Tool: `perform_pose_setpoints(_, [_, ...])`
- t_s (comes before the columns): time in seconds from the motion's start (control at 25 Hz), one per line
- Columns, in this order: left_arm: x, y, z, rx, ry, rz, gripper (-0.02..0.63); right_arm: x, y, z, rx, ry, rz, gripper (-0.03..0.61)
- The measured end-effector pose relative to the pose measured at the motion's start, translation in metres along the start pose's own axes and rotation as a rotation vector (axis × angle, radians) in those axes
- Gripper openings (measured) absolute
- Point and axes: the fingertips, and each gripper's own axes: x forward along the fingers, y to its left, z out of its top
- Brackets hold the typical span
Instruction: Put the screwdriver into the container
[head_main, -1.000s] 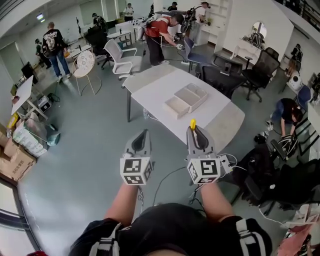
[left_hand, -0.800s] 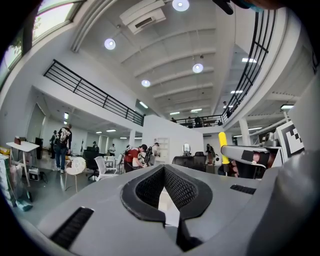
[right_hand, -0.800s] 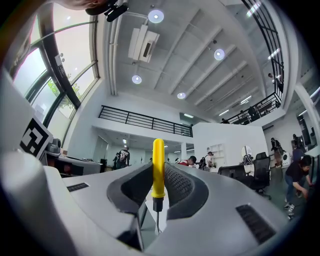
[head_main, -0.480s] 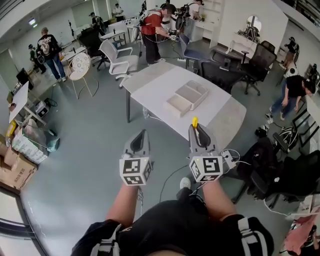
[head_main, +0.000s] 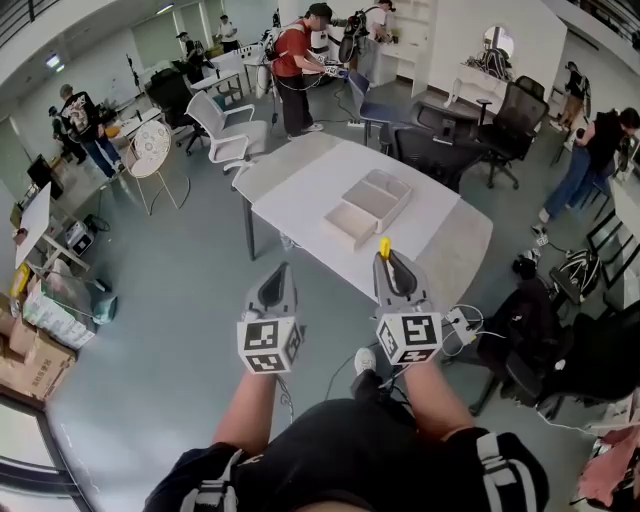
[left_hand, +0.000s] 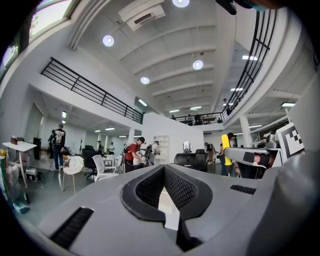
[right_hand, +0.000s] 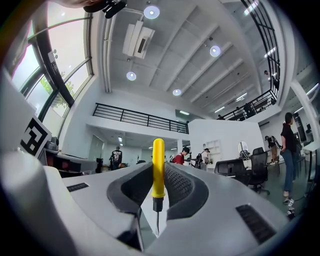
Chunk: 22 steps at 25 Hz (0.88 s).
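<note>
Clamping a yellow screwdriver (right_hand: 158, 165), right hand-held gripper (head_main: 388, 262) faces container (head_main: 366, 208).

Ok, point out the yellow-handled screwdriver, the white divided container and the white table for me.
yellow-handled screwdriver (right_hand: 158, 167): right gripper view, middle of its handle.
white divided container (head_main: 350, 222): head view, bare floor of its near compartment.
white table (head_main: 300, 190): head view, bare top.

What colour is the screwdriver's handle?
The screwdriver's handle is yellow, clearest in the right gripper view.
</note>
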Motion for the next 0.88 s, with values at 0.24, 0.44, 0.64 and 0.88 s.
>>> perform_pose_setpoints(0.24, [0.065, 0.010, 0.001, 0.014, 0.001, -0.012, 0.006, 0.056, -0.025, -0.017, 0.005, 0.007, 0.007, 0.064])
perform_pose_setpoints(0.44, [0.122, 0.019, 0.004, 0.009, 0.015, -0.002, 0.006, 0.110, -0.050, -0.025, 0.015, 0.023, 0.035, 0.064])
perform_pose_setpoints(0.64, [0.184, 0.016, 0.010, 0.086, 0.021, 0.006, 0.006, 0.158, -0.087, -0.033, 0.027, 0.037, 0.046, 0.064])
perform_pose_setpoints(0.88, [0.260, 0.000, 0.007, 0.068, 0.042, -0.014, 0.006, 0.209, -0.137, -0.049, 0.040, 0.065, 0.061, 0.064])
